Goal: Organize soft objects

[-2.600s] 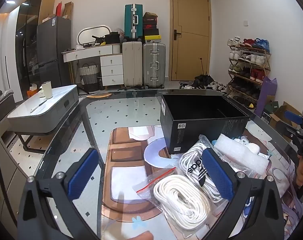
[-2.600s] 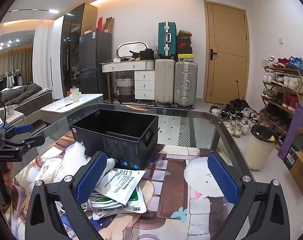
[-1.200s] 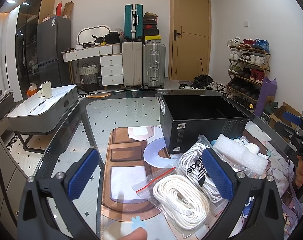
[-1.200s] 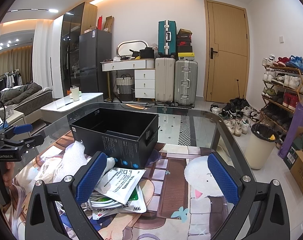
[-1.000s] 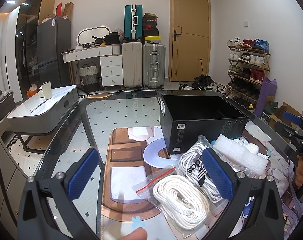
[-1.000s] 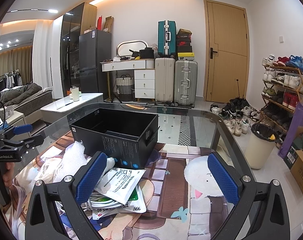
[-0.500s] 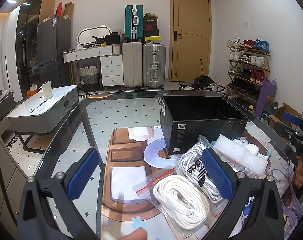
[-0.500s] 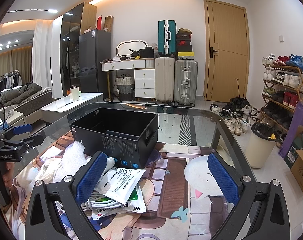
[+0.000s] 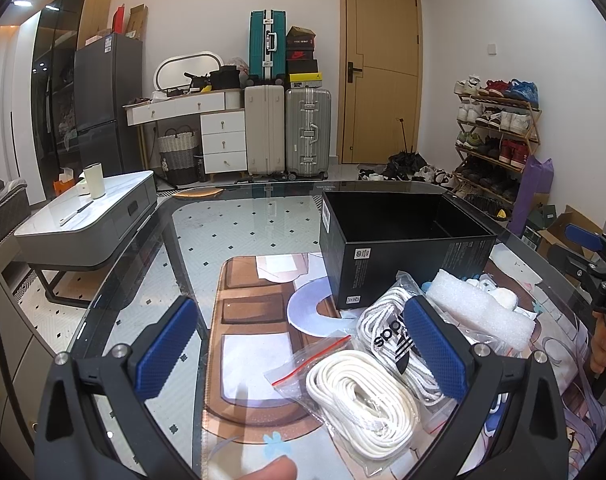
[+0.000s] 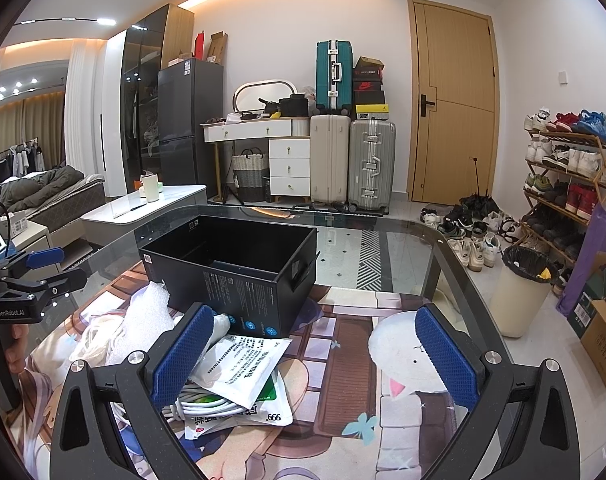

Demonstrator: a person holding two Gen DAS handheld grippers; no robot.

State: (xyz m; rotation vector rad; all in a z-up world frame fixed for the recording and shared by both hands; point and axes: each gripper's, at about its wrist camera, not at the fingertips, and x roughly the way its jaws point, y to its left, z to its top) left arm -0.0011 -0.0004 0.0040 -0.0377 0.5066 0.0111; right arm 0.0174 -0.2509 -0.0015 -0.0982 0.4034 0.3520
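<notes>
- Left gripper held above the glass table, blue pads spread wide, nothing btwn them.
- Right gripper same story: jaws wide apart, empty, hovering over the printed mat.
- Black box sits open-topped on the table, far side of the pile; looks empty inside as far as I can see.
- Soft stuff lies in a heap just in front of the box, on the mat.
- Nearest the left gripper: clear zip bag of white rope, red seal strip, lying flat.
- Next to it, touching, a 2nd bag of white laces w/ a black logo card; partly behind the left gripper's right pad.
- White foam block beside that bag, close to the box's front corner.
- From the right wrist view: white printed pouch lies atop a coil of white cable, both under the right gripper's left pad.
- Crumpled bubble wrap leans by the box's near wall.
- A hand grips the left gripper's handle at the frame edge.
- Suitcases and a shoe rack stand well behind.
</notes>
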